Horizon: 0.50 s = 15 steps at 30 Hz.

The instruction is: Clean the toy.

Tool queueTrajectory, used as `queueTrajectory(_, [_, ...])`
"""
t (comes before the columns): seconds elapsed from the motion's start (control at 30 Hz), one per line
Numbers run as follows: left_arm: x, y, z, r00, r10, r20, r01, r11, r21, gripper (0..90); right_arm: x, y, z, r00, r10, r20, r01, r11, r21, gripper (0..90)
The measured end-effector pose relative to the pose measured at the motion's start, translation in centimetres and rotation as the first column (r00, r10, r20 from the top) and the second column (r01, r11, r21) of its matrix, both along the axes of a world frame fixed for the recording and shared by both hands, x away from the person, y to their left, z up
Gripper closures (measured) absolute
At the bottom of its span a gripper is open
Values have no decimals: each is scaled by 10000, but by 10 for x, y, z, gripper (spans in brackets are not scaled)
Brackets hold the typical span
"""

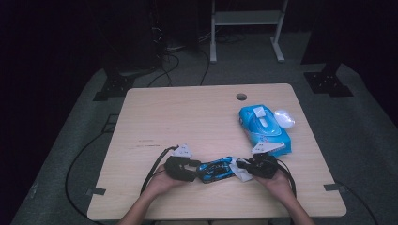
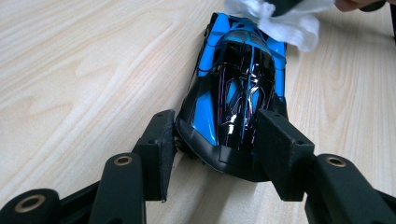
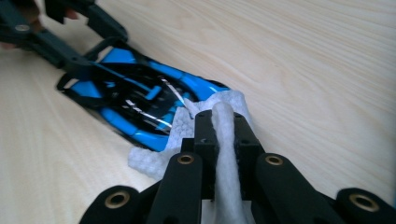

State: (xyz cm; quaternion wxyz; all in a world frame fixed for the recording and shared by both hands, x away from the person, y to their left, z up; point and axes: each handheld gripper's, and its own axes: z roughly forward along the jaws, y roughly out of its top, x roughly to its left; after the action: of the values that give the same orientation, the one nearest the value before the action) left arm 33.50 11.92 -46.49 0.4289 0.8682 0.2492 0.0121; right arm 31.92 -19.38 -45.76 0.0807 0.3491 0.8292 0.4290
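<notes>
A blue and black toy car point(image 1: 215, 169) lies on the wooden table point(image 1: 187, 117) near its front edge. My left gripper point(image 1: 190, 171) grips one end of the car point(image 2: 233, 93), a black pad pressed against each side. My right gripper point(image 1: 246, 168) is shut on a white wipe point(image 3: 159, 158), which bunches up between its jaws. The wipe point(image 2: 285, 23) rests against the car's other end point(image 3: 140, 98). In the right gripper view the left gripper point(image 3: 79, 42) shows beyond the car.
A blue pack of wipes point(image 1: 264, 126) lies behind my right hand, with a small white oval object point(image 1: 284, 118) beside it. A round cable hole point(image 1: 241, 97) sits near the table's far edge. Cables trail from both grippers off the front edge.
</notes>
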Motion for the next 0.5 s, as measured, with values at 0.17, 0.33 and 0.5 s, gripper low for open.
queueTrajectory(0.17, [5, 1, 1, 9963, 458, -726, -440, 9987, 260, 349, -5, 10, -2, 9989, 461, 30, -459, 9978, -479, 835])
queueTrajectory(0.33, [6, 2, 2, 9856, 568, -1593, -538, 9983, 236, 428, -5, 11, -3, 9990, 454, 39, -452, 9978, -483, 835])
queueTrajectory(0.5, [7, 3, 4, 9786, 780, -1907, -737, 9968, 296, 502, -7, 12, -3, 9990, 395, 201, -383, 9978, -547, 835])
